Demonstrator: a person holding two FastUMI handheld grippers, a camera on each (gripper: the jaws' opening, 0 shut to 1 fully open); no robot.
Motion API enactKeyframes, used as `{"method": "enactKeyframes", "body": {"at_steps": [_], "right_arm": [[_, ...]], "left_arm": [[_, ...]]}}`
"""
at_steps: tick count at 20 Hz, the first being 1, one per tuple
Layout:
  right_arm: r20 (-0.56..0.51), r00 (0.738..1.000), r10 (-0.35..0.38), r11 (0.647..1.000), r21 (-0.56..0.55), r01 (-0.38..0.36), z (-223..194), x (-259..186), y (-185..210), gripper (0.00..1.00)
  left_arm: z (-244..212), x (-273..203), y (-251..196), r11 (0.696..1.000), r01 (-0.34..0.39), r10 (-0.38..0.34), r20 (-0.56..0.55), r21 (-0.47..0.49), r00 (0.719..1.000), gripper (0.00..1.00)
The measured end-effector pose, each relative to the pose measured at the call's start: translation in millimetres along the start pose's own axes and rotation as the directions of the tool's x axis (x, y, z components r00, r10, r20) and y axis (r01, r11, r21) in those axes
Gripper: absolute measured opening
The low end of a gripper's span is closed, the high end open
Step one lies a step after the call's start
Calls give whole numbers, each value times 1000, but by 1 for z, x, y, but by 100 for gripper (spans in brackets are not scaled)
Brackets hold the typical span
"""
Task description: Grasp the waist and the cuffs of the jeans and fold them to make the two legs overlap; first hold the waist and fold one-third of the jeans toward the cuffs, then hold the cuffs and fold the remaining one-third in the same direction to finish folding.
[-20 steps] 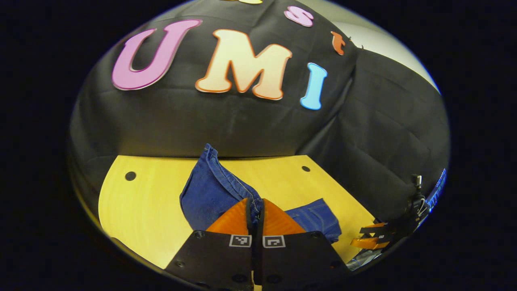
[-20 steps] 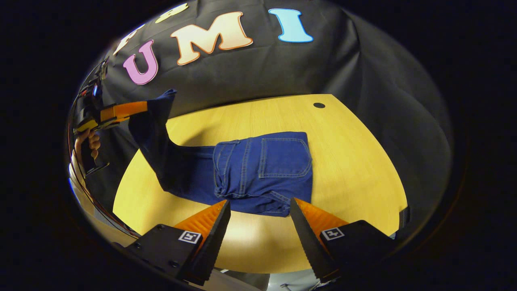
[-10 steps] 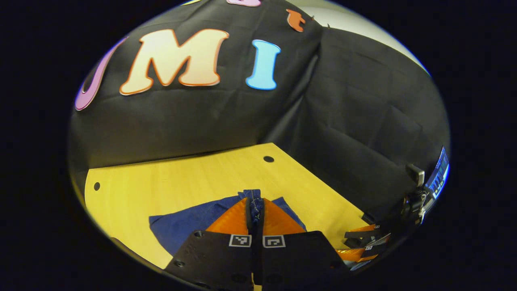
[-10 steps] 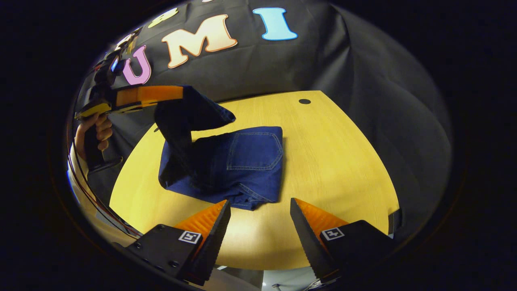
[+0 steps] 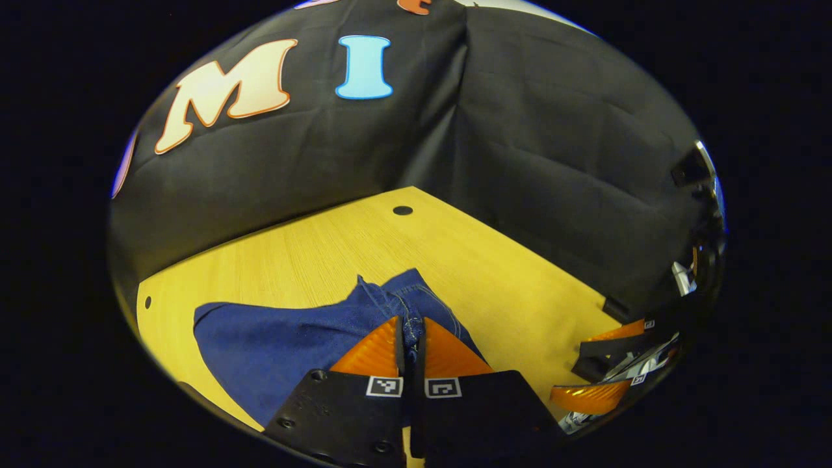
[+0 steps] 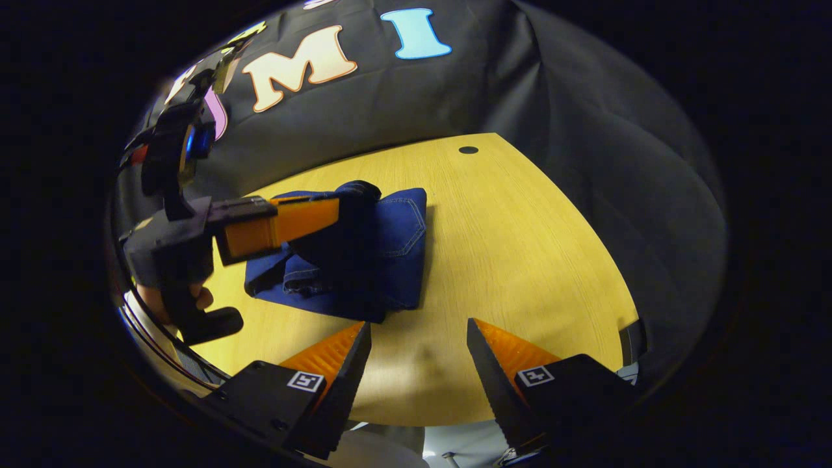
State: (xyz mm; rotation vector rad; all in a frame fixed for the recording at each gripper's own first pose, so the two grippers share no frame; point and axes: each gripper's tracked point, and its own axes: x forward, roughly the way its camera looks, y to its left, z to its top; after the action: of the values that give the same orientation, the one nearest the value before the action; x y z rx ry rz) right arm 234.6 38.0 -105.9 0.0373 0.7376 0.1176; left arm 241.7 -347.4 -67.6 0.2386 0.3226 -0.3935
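- In the left gripper view, the left gripper [image 5: 411, 338] has its two fingers pressed together on a stitched hem edge of the dark blue denim jeans [image 5: 292, 338]; the cloth sits pinched between the tips.
- From that pinch the jeans spread down and to the left, lying on the yellow wooden tabletop [image 5: 312, 253].
- In the right gripper view, the right gripper [image 6: 419, 338] hangs with its fingers wide apart, nothing between them, above bare tabletop [image 6: 520, 247] in front of the jeans.
- Farther off in that view, the jeans [image 6: 396, 247] lie as a folded bundle, a back pocket facing up; the left gripper [image 6: 305, 218] holds a dark flap of the cloth over the bundle.
- A hand [image 6: 169, 302] grips its handle.
- Round holes dot the tabletop's far part; behind it hangs the black cloth booth wall [image 5: 520, 130].
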Motion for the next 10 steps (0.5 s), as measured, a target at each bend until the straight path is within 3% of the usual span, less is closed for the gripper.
{"method": "enactKeyframes", "body": {"at_steps": [2,5,6,7,10], "right_arm": [[-5,1000,0,1000,2,0,-3,1,-1,87],[-8,1000,0,1000,5,0,-5,4,0,87],[-9,1000,-1,1000,5,1,-5,4,1,92],[-7,1000,-4,1000,4,4,-5,4,1,87],[-4,1000,-11,1000,7,11,-6,4,1,87]], "left_arm": [[-21,3,-8,998,21,-19,-32,57,999,0],[-59,10,-13,990,46,-30,-117,137,993,0],[-70,13,-14,987,50,-29,-136,153,990,0],[-75,15,-15,985,51,-28,-143,162,989,2],[-84,21,-20,985,61,-37,-149,159,988,0]]}}
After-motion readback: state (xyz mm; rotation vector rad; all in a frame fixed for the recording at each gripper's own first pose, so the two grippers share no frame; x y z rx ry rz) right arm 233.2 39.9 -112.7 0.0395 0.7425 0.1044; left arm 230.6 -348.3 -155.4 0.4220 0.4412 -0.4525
